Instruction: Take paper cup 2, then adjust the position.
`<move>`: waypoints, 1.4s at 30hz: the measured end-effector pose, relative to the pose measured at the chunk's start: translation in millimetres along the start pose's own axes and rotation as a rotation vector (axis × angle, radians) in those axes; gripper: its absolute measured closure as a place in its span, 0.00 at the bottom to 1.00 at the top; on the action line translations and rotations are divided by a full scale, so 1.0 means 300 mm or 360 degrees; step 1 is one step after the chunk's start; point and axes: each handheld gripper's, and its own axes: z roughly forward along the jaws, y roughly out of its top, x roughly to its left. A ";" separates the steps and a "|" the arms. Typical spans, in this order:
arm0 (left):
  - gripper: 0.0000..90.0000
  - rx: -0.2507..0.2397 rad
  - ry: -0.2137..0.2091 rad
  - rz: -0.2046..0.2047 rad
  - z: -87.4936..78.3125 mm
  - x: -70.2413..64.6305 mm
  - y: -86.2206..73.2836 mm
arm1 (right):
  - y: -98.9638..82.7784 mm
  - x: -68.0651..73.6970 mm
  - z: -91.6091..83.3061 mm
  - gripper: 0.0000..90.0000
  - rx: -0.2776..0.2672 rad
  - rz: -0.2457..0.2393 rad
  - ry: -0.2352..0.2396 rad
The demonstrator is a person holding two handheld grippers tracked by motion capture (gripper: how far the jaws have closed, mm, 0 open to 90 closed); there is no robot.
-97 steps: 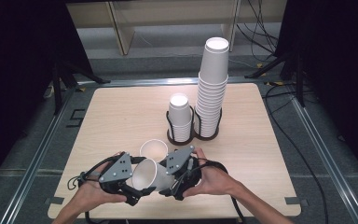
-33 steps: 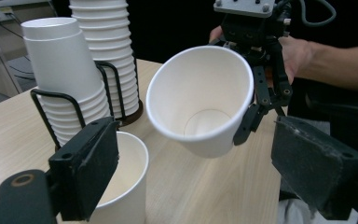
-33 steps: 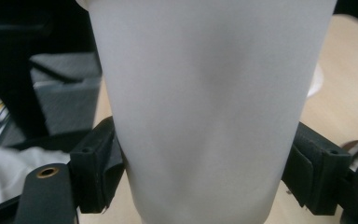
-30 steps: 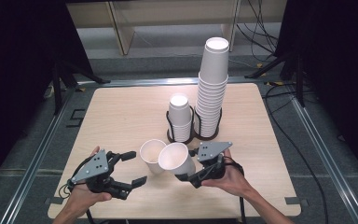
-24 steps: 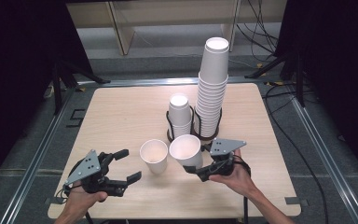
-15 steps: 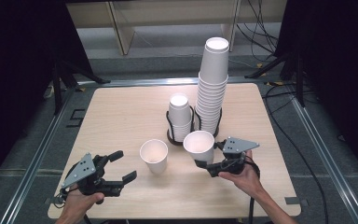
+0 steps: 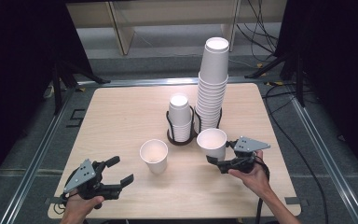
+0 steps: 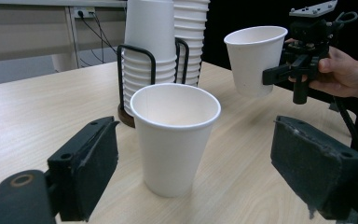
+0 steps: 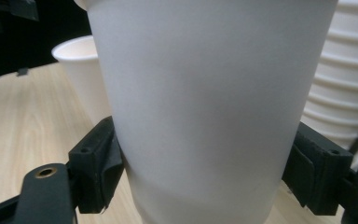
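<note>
A white paper cup (image 7: 154,156) (image 8: 175,135) stands upright on the wooden table (image 7: 121,116), left of centre near the front. My left gripper (image 7: 121,170) hovers at the front left, open and holding nothing, a short way from that cup. In the left gripper view the cup stands ahead, between the lines of the two spread jaws. My right gripper (image 7: 220,155) (image 9: 205,172) is shut on a second white cup (image 7: 212,142) (image 9: 205,93) (image 8: 254,58), held upright just above the table in front of the stacks.
A black wire holder (image 7: 182,140) at mid-table carries a short stack of cups (image 7: 179,116) and a tall stack (image 7: 213,88) beside it. Cables trail over the floor at the right (image 7: 307,154). Metal rails run along the table's edges.
My right gripper has carried its cup to the right and a little lower, away from the standing cup. My left gripper has drawn back toward the front left, its jaws empty.
</note>
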 end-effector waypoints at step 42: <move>0.16 0.0028 -0.0007 0.0004 0.026 0.006 -0.043 | -0.094 -0.063 -0.021 0.25 0.0173 0.0040 -0.0079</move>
